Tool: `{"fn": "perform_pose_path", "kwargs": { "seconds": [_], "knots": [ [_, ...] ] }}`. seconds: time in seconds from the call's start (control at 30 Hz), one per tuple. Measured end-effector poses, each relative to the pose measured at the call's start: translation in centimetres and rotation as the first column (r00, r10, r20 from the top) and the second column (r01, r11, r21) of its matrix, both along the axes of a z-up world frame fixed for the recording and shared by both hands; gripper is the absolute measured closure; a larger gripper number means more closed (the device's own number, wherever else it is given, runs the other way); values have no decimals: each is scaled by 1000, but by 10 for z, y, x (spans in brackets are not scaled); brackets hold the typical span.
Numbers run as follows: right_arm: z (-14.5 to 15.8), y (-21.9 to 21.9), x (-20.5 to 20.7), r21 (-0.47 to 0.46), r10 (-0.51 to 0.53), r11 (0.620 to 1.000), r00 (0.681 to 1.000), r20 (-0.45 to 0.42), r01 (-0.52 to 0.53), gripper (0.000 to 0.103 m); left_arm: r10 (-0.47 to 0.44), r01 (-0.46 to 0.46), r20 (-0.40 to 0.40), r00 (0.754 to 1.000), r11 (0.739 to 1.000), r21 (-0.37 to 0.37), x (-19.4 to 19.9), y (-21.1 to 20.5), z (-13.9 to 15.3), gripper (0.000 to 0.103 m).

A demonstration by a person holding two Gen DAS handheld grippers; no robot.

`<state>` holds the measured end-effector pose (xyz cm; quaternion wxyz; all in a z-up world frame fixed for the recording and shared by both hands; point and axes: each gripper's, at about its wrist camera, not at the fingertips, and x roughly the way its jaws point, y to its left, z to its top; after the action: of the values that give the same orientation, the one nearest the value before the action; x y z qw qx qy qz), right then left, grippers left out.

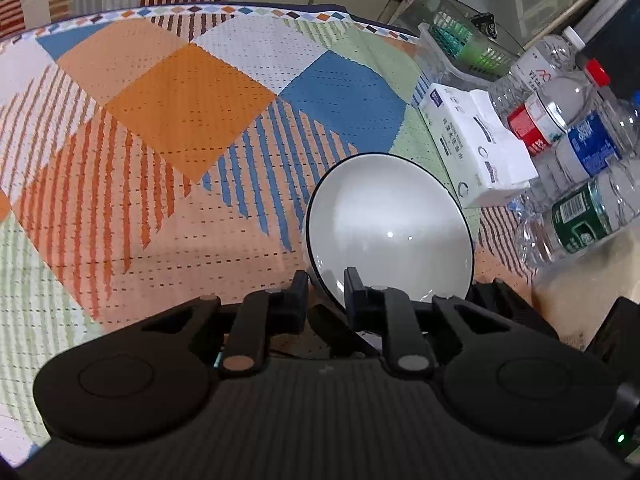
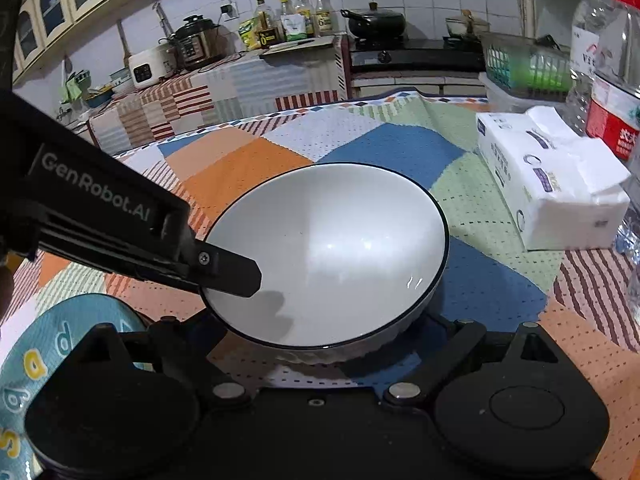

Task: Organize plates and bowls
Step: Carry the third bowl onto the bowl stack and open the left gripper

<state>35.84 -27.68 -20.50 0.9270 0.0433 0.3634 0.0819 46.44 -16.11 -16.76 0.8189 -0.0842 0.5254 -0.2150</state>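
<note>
A white bowl with a dark rim [image 1: 390,232] is held tilted above the patterned tablecloth. My left gripper [image 1: 326,286] is shut on the bowl's near rim, one finger inside and one outside. In the right wrist view the same bowl [image 2: 332,252] fills the middle, with the left gripper's finger [image 2: 230,266] clamped on its left rim. My right gripper's fingertips are hidden under the bowl, with its arms spread wide on either side. A blue plate with letters [image 2: 44,356] lies at the lower left.
A tissue pack [image 1: 476,148] [image 2: 552,184] lies to the right of the bowl. Several plastic bottles [image 1: 568,140] and a green basket [image 1: 468,44] crowd the table's right side. A kitchen counter with a stove and appliances [image 2: 280,40] runs behind the table.
</note>
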Motion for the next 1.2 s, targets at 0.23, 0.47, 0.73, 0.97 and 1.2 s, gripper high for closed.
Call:
{"fn": "perform_pose_path", "kwargs": {
  "seconds": [0.23,0.47,0.73,0.97,1.2],
  "knots": [
    [29,7,-22,-7,-17,1000,998,63,18,9,-58,58,26,998,998,4,-18,5,44,87],
    [64,20,-55,8,-26,1000,997,76,25,10,-100,97,72,992,994,43,-56,13,86,86],
    [105,46,-117,-43,15,999,994,109,-11,10,-135,133,51,990,990,45,-119,39,129,86],
    [139,73,-180,-96,35,995,987,155,-21,10,-171,166,57,984,983,81,-181,61,168,86],
    [163,102,-236,-135,110,987,982,153,-90,10,-196,192,49,979,979,63,-242,96,188,86]
  ]
}}
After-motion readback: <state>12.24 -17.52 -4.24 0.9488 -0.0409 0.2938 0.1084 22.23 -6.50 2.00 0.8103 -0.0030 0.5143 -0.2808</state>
